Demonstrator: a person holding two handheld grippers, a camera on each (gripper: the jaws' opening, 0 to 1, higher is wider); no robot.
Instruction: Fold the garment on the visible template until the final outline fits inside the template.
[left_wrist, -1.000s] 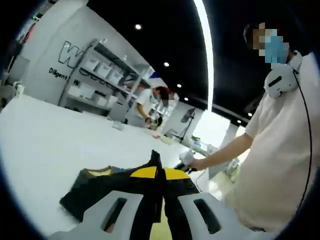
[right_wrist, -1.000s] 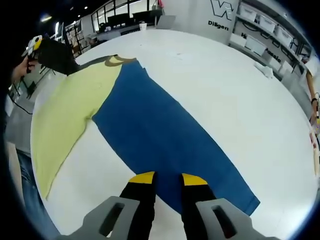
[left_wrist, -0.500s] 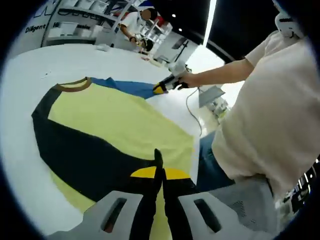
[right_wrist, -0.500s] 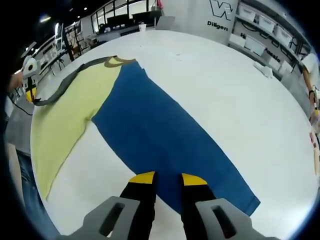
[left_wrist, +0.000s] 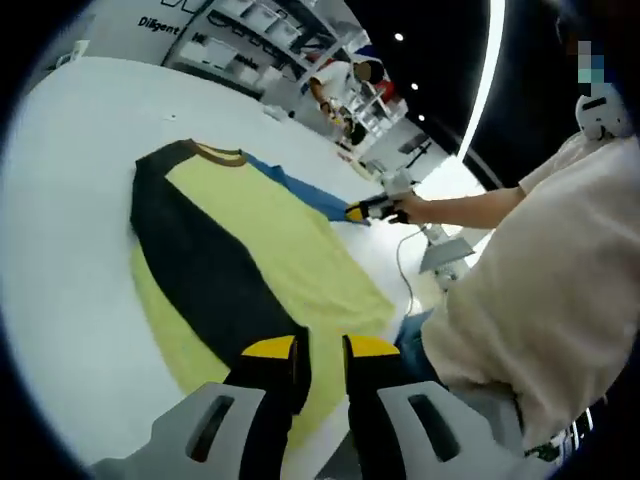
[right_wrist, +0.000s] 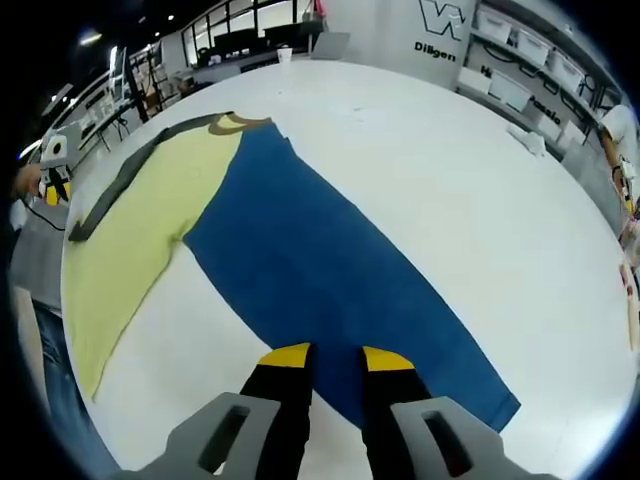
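Note:
A garment with a brown collar (left_wrist: 215, 152) lies flat on the white table (left_wrist: 60, 200). It shows a yellow panel (left_wrist: 280, 245), a black band (left_wrist: 200, 270) laid along the yellow, and a blue part (left_wrist: 300, 190) beyond. My left gripper (left_wrist: 320, 350) hovers open over the near end of the black band, holding nothing. In the right gripper view the blue panel (right_wrist: 320, 260) runs long beside the yellow panel (right_wrist: 140, 220). My right gripper (right_wrist: 325, 357) stands open above the blue panel's near end. It also appears as the right gripper (left_wrist: 358, 212) at the blue edge. The left gripper (right_wrist: 50, 185) shows small at far left.
The person in a cream shirt (left_wrist: 530, 290) stands at the table's edge on the right. A cable (left_wrist: 405, 270) hangs off that edge. Shelves with bins (left_wrist: 260, 20) and another person (left_wrist: 350, 85) are far behind. A small white object (right_wrist: 535, 142) lies on the table (right_wrist: 450, 180).
My left gripper carried the black fabric over the yellow panel, laid it down as a band and let go, jaws now open. The right gripper has not moved.

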